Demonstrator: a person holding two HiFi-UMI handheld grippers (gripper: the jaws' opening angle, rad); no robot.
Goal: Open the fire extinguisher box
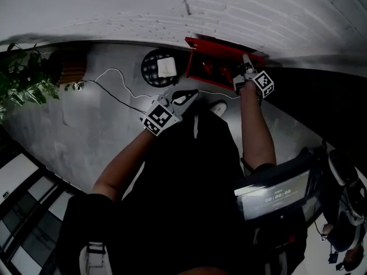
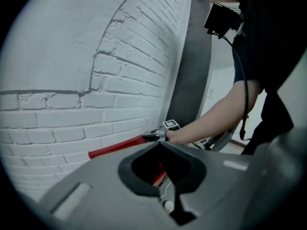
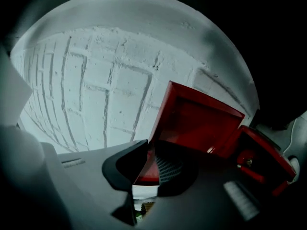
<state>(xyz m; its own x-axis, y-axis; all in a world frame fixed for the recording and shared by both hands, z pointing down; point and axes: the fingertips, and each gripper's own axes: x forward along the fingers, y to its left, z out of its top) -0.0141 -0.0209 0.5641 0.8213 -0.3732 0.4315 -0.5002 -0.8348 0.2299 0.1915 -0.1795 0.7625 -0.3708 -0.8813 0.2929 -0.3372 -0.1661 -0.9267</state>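
Note:
The red fire extinguisher box (image 1: 213, 67) stands on the floor against the white brick wall. Its lid (image 3: 201, 123) is raised, and red extinguishers (image 1: 207, 70) show inside. My right gripper (image 1: 245, 69) is at the lid's right end; in the right gripper view the right gripper (image 3: 149, 164) is shut on the lid's thin edge, which runs between the pads. The left gripper (image 1: 184, 99) hangs over the floor in front of the box, apart from it. In its own view the left gripper (image 2: 161, 147) is shut with nothing in it, and the red lid (image 2: 117, 148) shows beyond.
A potted plant (image 1: 23, 79) stands at the left. A round black object with a white square (image 1: 159, 67) sits left of the box, and a white cable (image 1: 114, 91) trails over the grey floor. A dark wall section (image 1: 321, 96) lies right of the box. A screen device (image 1: 275, 196) hangs at my waist.

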